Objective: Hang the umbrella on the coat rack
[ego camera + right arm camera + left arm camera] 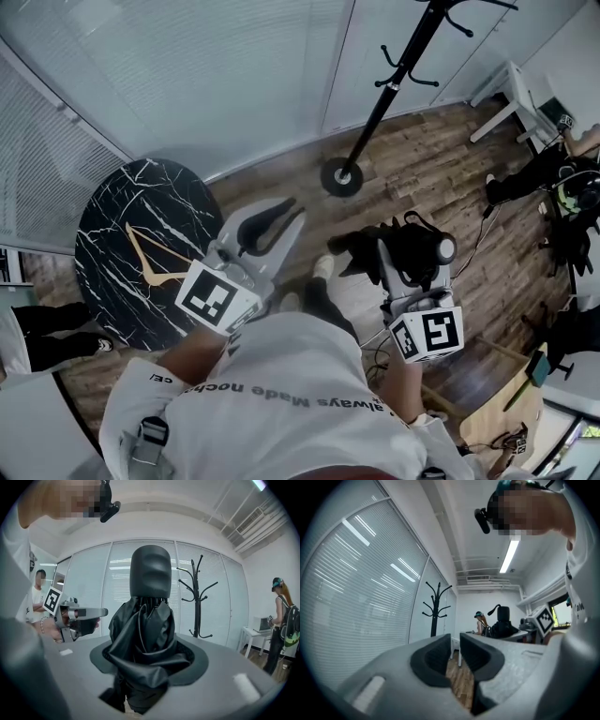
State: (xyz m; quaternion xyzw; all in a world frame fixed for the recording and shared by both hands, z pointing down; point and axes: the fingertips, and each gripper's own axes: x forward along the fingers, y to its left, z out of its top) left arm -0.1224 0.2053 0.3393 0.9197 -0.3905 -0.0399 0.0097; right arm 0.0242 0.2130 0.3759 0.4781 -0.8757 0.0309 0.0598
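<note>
1. The folded black fabric umbrella [145, 630] sits between the fingers [190, 660] of the right gripper [147, 667], which are clamped on its bunched canopy.
2. Its rounded black handle [150, 571] sticks up past the fingers, and the loose folds spill over the pads on both sides.
3. From above, the umbrella [361, 246] lies crosswise in that gripper, held off the wooden plank floor [422, 178] in front of the person's chest.
4. The right gripper [398, 246] is held out roughly level, tipped slightly down, with its marker cube [427, 333] nearest the body.
5. The left gripper [292, 211] is held out level beside it, well clear of the umbrella. Its fingers [436, 656] stand a little apart with only floor showing through the narrow gap.
6. The tall black metal coat rack [384, 94] stands ahead of both grippers by the glass wall, well apart from the umbrella, and its round base [341, 176] rests on the floor.
7. The hooks I can see on the rack [197, 597] are bare.
8. A round black marble-patterned bench [141, 244] stands to the person's left, near the left gripper.
</note>
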